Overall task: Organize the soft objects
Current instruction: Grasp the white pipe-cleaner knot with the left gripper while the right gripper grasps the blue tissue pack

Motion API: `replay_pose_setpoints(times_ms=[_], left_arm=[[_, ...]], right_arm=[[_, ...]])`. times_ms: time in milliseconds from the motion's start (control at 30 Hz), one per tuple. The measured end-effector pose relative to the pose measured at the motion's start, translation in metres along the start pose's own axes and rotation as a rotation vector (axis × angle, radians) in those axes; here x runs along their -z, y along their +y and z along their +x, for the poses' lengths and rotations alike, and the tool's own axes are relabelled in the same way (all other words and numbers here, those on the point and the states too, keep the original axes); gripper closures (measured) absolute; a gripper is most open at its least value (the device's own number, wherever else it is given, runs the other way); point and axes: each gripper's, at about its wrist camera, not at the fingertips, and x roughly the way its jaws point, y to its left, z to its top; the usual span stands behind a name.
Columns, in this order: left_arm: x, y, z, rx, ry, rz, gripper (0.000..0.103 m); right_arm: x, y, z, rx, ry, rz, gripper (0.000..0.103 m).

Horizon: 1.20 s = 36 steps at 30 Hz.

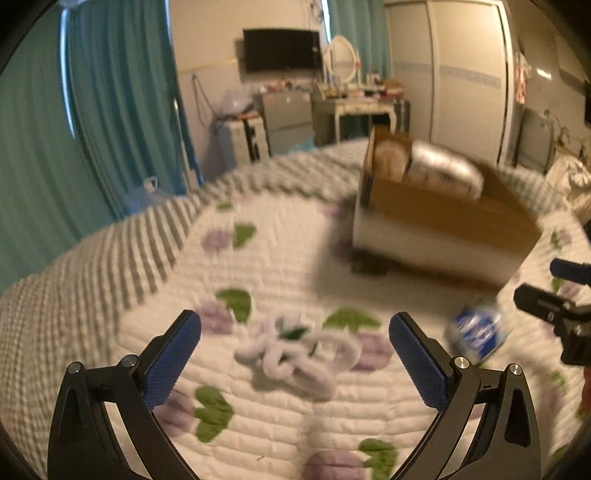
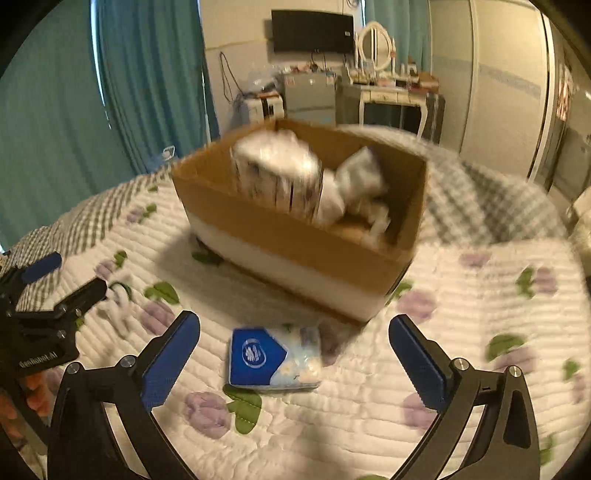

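My L gripper (image 1: 294,325) spread wide, empty, over white cord (image 1: 295,354). R gripper (image 2: 294,326) likewise spread, empty, over tissue pack (image 2: 273,358). Box (image 2: 295,236) behind, on quilt (image 2: 461,314).

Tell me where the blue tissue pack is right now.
The blue plastic tissue pack lies flat on the floral quilt, centred between the open right hand-held gripper fingers, just in front of the brown cardboard box.

Teal curtains (image 1: 110,110) hang along the left wall. A dark television (image 2: 312,31) is mounted above a cluttered dressing table (image 2: 391,96) with an oval mirror (image 2: 375,44); pale wardrobe doors (image 1: 461,74) stand on the right.
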Motion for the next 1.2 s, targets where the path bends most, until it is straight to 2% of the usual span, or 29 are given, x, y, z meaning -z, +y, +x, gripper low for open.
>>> replay_pose_setpoints(times_ms=[67, 200, 333, 433, 533, 567, 633, 767, 933, 1200], left_arm=[[0.013, 0.001, 0.017, 0.018, 0.046, 0.015, 0.000], [0.021, 0.000, 0.028, 0.016, 0.068, 0.051, 0.000], [0.020, 0.001, 0.043, 0.036, 0.082, 0.036, 0.001], [0.020, 0.004, 0.051, 0.032, 0.081, 0.033, 0.010], [0.021, 0.007, 0.059, 0.050, 0.092, 0.030, 0.012], [0.021, 0.008, 0.061, 0.050, 0.092, 0.028, 0.020], [0.021, 0.010, 0.061, 0.056, 0.092, 0.028, 0.025], [0.022, 0.011, 0.054, 0.063, 0.083, 0.030, 0.045], [0.028, 0.009, 0.041, 0.046, 0.071, 0.052, 0.051], [0.024, 0.001, -0.013, 0.065, 0.000, 0.040, 0.051]], right_arm=[[0.010, 0.000, 0.018, -0.035, 0.032, 0.010, 0.000], [0.022, 0.010, 0.041, -0.063, 0.091, 0.001, 0.001], [0.023, 0.021, 0.056, -0.022, 0.136, -0.040, 0.013], [0.024, 0.018, 0.060, 0.012, 0.141, -0.022, 0.028], [0.024, 0.014, 0.057, 0.013, 0.130, -0.011, 0.030], [0.024, 0.014, 0.057, 0.015, 0.125, -0.013, 0.030], [0.025, 0.015, 0.054, 0.020, 0.118, -0.020, 0.031], [0.028, 0.016, 0.045, 0.016, 0.097, -0.025, 0.032], [0.031, 0.012, 0.031, 0.003, 0.071, -0.012, 0.032], [0.036, 0.010, -0.010, -0.024, 0.007, 0.004, 0.032]])
